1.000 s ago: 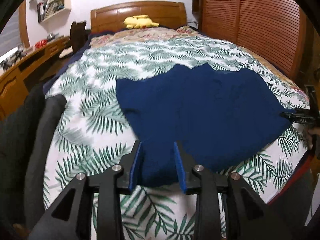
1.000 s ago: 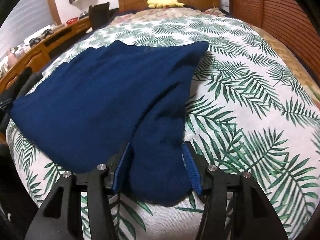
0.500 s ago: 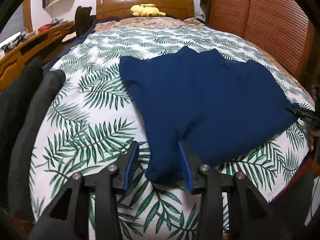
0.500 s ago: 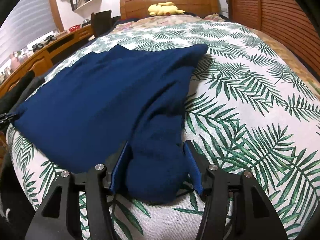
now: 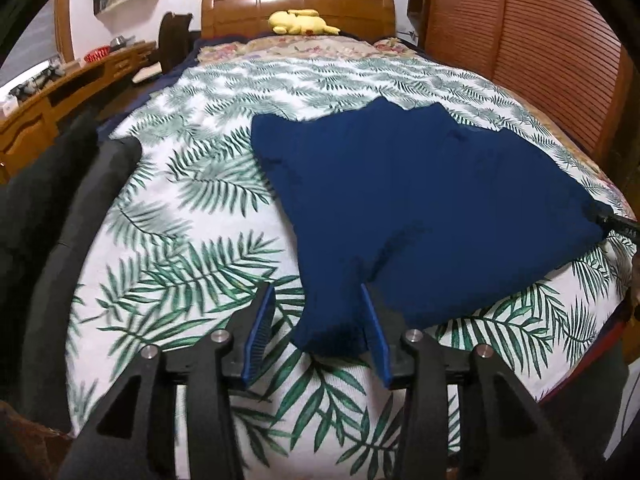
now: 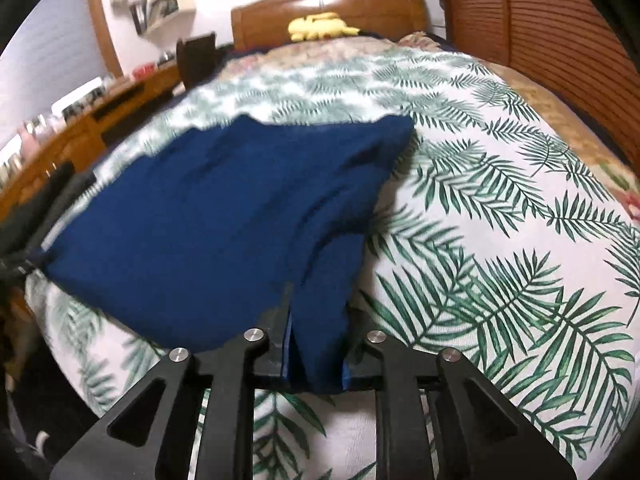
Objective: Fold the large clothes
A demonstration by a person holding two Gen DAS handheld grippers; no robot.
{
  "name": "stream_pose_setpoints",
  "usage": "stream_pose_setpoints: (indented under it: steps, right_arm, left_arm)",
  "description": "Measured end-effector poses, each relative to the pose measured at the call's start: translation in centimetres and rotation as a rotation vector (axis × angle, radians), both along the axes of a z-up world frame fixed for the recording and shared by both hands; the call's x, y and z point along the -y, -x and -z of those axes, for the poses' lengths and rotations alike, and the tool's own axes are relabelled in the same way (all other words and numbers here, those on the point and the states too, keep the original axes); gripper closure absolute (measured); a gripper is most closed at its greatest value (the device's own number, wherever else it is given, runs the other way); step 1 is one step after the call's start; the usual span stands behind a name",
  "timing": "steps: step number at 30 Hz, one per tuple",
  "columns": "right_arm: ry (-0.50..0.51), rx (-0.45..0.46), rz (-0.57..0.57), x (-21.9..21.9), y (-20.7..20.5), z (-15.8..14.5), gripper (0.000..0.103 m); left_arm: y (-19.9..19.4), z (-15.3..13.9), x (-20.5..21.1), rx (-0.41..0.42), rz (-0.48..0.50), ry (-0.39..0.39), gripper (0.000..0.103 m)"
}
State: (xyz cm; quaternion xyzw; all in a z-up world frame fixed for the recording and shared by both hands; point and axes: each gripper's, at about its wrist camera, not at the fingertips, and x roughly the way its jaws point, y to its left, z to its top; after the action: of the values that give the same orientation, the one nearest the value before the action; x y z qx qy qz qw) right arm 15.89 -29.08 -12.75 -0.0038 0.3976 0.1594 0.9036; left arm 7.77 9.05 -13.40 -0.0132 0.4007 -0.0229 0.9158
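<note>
Plainly, a large dark blue knitted garment (image 5: 420, 200) lies spread flat on a bed covered by a white sheet printed with green palm leaves (image 5: 192, 240); it occupies the near right part of the bed in the left wrist view and the near left part in the right wrist view, with two narrow ends trailing toward the near edge. The left tongs (image 5: 318, 334), black with blue pads, stand partly open over one near end of the garment; the cloth lies between the pads and brushes the right one, while a clear gap of sheet shows beside the left pad, so nothing is clamped. The right tongs (image 6: 314, 354) are closing on the other near end; the blue cloth fills the narrow space between the pads and bunches up there, so the pads press on it. Far off at the head of the bed a yellow plush toy (image 5: 302, 22) rests against the brown wooden headboard (image 5: 296, 0); a floral cover (image 5: 304, 46) lies just below it. On the left runs a long wooden worktop (image 5: 48, 108) with small clutter; a slatted wooden wardrobe door (image 5: 532, 52) stands on the right. A dark grey padded chair back (image 5: 60, 240) sits at the near left of the bed.
</note>
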Motion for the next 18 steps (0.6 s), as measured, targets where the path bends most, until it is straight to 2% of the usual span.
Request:
stream_pose_setpoints:
  steps: [3,7,13,18]
  right_arm:
    - [-0.010,-0.007,0.015,0.5,0.1,0.3,0.079]
    - [0.026,-0.017,0.032,0.6,0.1,1.3,0.061]
    - [0.002,-0.008,0.041,0.8,0.0,2.3,0.053]
    - [-0.022,0.017,0.033,1.1,0.2,2.8,0.052]
  left_arm:
    - [0.7,-1.2,0.2,0.027,-0.005,-0.019,0.060]
    - [1.5,-3.0,1.2,0.076,0.010,-0.028,0.060]
    - [0.7,-4.9,4.8,0.116,0.088,-0.022,0.060]
    - [-1.3,-4.3,8.6,0.096,0.163,-0.007,0.060]
